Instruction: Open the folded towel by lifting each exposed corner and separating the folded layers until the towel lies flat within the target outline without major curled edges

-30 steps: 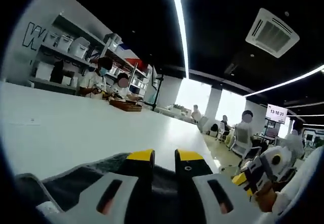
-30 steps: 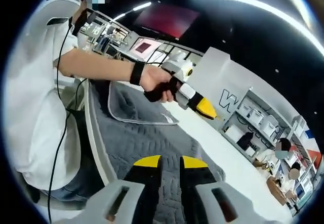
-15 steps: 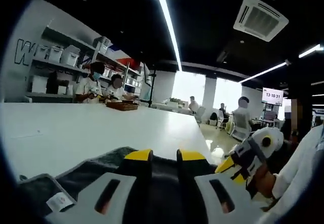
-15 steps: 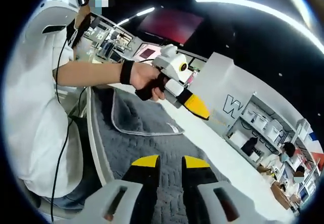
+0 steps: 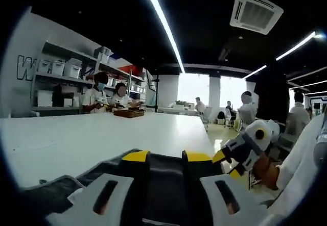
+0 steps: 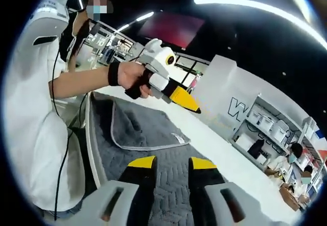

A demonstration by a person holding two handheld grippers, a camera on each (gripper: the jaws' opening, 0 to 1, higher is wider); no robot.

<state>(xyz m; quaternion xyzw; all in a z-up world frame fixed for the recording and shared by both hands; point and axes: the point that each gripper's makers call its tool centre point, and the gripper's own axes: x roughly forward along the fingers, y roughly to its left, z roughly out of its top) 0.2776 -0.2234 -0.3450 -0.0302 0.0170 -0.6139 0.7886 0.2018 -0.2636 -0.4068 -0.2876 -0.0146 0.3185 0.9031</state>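
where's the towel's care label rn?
Right gripper view: the white label lies on the far edge of the folded grey towel, below the left gripper, beside the white table.

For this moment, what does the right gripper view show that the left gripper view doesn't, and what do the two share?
Right gripper view: the folded top layer of the grey towel with its pale edging and small label, plus the left gripper held above it in the person's hand.

Left gripper view: the long white table running away, a wooden tray far down it, and the right gripper coming in at the right edge.

Shared: the towel, the table, and wall shelves with white bins.
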